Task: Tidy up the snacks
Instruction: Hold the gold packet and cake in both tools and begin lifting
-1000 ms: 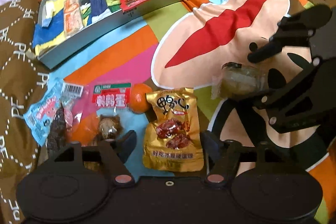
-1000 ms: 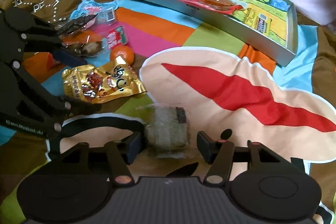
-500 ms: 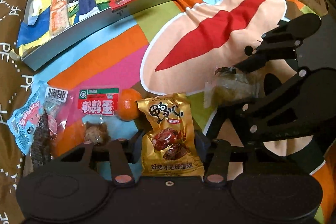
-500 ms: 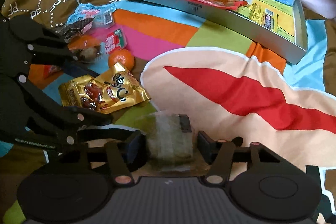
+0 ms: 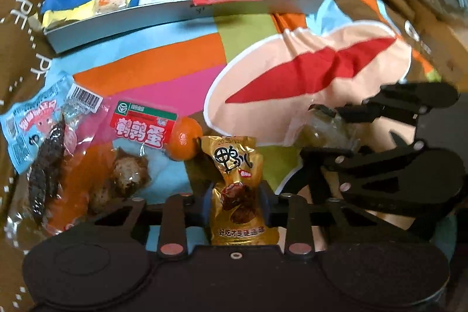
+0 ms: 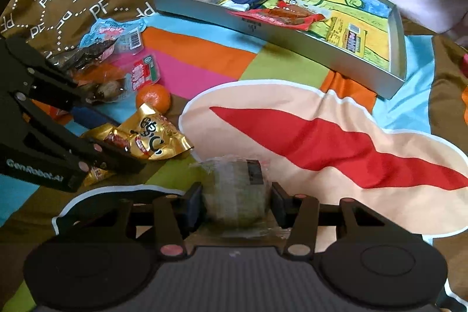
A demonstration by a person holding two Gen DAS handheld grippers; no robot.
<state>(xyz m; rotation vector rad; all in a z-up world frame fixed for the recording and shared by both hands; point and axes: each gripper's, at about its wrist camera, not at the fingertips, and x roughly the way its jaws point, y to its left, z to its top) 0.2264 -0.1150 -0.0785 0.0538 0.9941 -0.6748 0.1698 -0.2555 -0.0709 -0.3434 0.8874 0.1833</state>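
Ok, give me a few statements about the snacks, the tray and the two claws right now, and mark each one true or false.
1. The left claw is shut on the gold snack packet. True.
2. The right claw is open with nothing between its fingers. False: it grips the clear-wrapped greenish cake.
3. The orange lies inside the grey tray. False: it sits on the colourful blanket, outside the tray.
4. A red snack wrapper lies in the tray. True.
5. The tray holds no snacks. False: several packets lie in it.
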